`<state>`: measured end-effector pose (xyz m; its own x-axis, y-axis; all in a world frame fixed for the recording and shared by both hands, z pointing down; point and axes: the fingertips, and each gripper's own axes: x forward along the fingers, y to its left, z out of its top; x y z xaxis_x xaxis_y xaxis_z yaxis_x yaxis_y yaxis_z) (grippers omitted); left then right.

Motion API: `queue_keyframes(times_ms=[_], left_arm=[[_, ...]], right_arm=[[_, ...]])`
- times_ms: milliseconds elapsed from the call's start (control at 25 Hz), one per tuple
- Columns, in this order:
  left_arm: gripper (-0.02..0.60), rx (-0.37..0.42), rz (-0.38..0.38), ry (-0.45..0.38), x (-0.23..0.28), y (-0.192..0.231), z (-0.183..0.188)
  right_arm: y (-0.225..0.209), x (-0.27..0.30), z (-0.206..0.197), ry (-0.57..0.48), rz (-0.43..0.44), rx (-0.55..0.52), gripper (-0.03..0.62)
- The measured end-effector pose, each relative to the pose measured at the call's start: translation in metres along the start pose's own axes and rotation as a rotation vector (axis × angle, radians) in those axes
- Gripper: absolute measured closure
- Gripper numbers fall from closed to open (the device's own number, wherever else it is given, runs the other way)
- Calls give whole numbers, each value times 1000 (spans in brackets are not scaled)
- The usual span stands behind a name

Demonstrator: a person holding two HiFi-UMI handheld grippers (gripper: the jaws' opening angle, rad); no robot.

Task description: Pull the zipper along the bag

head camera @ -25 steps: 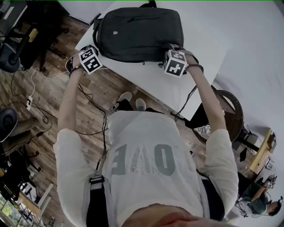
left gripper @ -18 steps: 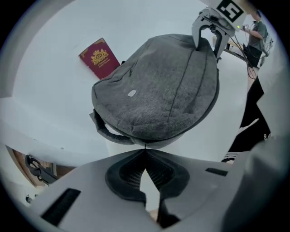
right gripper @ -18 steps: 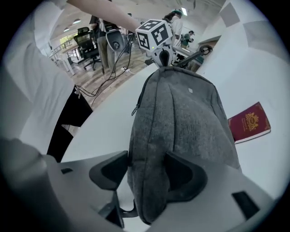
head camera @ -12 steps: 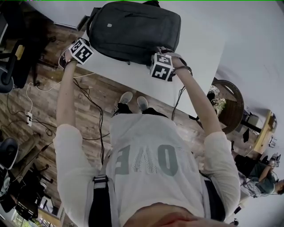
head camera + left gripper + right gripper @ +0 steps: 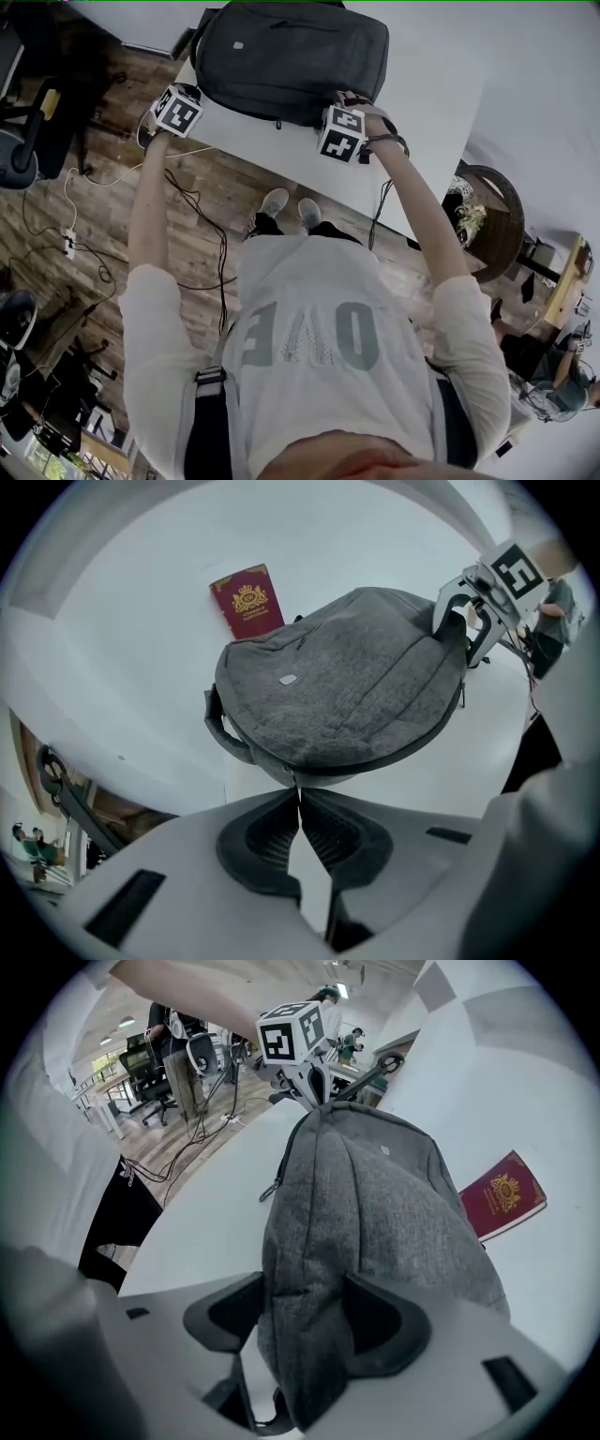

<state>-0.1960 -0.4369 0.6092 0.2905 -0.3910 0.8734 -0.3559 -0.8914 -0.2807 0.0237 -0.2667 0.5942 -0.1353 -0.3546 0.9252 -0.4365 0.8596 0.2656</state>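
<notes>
On table [image 5: 427, 108] lies bag [image 5: 291, 56]; left tongs [image 5: 299, 797] pinch zipper pull [image 5: 297, 782].

"How did the dark grey fabric backpack [image 5: 291, 56] lie?"

"Flat on the white table [image 5: 431, 112], close to its front edge, with the front panel upward and a small pale label showing on it."

"And the zipper?"

"The small metal zipper pull [image 5: 271, 1188] hung loose from the side seam nearest that edge, about midway along."

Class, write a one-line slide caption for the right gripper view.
Right gripper, jaws just closed, pinches the grey backpack on a white table; red booklet alongside.
</notes>
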Motion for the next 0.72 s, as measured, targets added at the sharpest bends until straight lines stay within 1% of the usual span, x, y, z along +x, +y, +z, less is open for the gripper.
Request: queue_keyframes(times_ms=[200,320,440,600,720], left_arm=[[555,-27,31,45,-16,-14,-1],[555,-61,14,66,-23,-30,-2],[555,-51,-10,98,-29,-54,-10],[555,-46,10,83,-38,-71,0],[555,-67,13,90,-40,-81,1]], right_arm=[[1,-2,-3,-4,4,-9,309],[-1,-4,-8,0,7,-10,310],[0,-7,-10,2,8,-6,312],[0,-12,-11,-10,-5,-14,312],[1,-11,-10,-14,-4,-15,312]])
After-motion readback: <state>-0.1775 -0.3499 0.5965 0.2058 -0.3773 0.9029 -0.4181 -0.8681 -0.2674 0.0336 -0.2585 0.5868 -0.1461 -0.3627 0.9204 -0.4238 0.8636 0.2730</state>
